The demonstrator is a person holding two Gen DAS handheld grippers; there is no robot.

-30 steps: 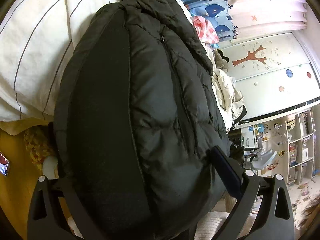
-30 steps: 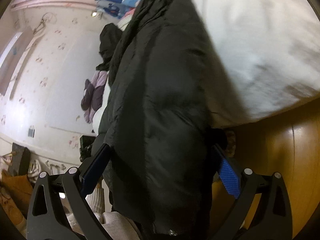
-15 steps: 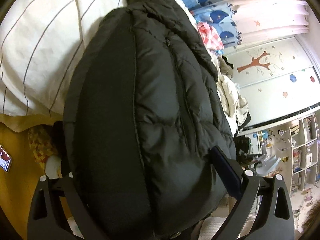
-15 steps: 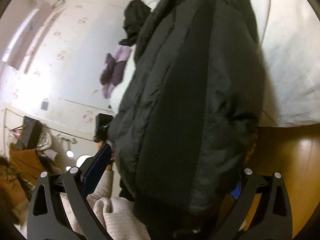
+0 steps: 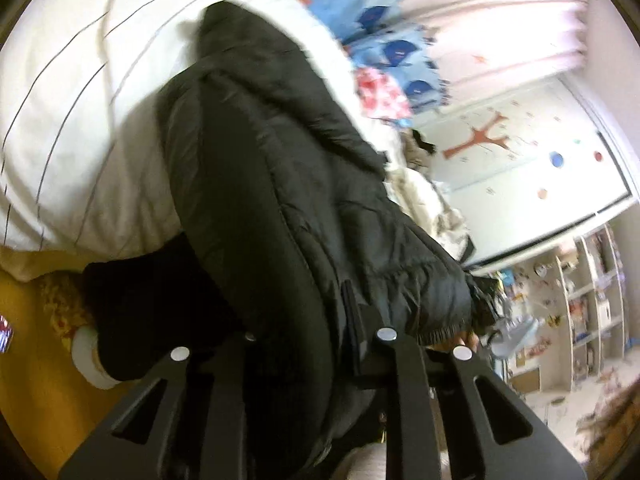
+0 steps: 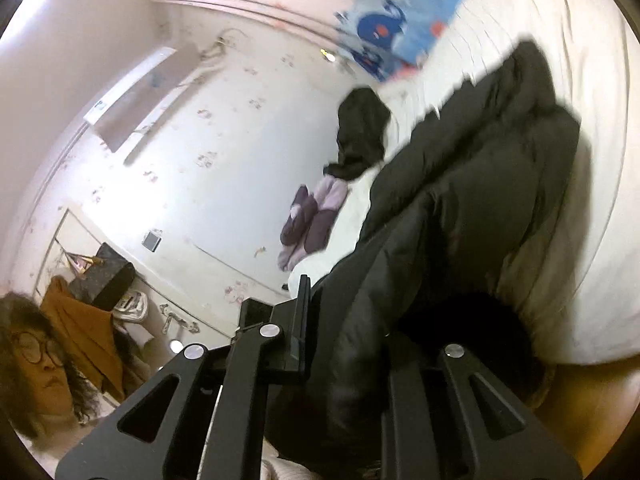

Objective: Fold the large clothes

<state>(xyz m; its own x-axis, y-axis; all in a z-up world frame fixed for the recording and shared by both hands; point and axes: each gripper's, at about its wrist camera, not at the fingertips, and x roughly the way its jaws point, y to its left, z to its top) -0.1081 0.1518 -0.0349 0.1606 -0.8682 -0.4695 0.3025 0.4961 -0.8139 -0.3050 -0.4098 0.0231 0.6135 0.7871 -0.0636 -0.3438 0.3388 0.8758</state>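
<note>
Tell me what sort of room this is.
Most likely a child's bedroom: the black puffer jacket lies on a bed with white striped bedding, beside a wardrobe with a tree decal and cluttered shelves.

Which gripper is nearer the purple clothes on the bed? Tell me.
Right. The right gripper clamps the black jacket with the purple clothes just beyond its left finger; the left gripper grips the jacket's other side, purple clothes unseen.

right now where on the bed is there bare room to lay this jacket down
Bare white duvet lies left of the black jacket in the left view, up to the blue blanket; in the right view it runs right of the jacket. Crowded: the clothes pile beyond the jacket, and the dark garment and purple clothes by the wall.
</note>
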